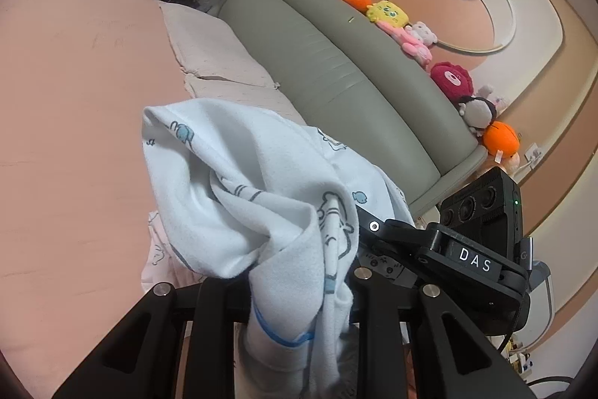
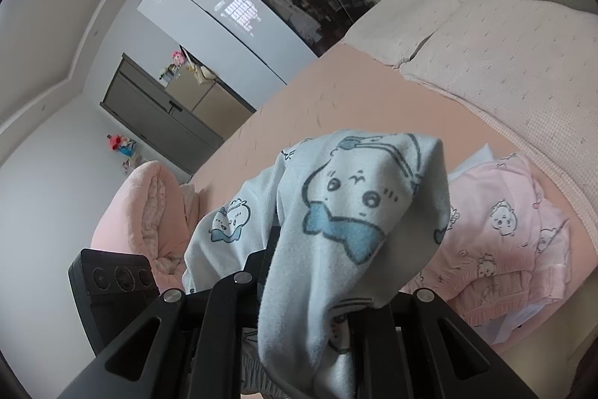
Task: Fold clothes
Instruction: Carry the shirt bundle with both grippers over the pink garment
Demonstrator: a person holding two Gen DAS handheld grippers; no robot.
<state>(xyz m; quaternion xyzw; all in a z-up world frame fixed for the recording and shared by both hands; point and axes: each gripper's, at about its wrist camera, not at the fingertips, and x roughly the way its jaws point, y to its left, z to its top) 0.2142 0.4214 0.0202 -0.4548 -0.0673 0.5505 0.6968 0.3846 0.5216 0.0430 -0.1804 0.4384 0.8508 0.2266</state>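
My left tongs and right tongs are each clamped on the white cartoon-print garment, held bunched above the pink bed; a folded pink garment lies beside it.

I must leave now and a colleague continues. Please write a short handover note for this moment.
Left hand-held gripper: shut on the white printed garment.
Right hand-held gripper: shut on the same garment, which is lifted and bunched above the pink bed sheet.
Done: a folded pink garment lies on the bed.
Left: spread the white one flat and fold it.
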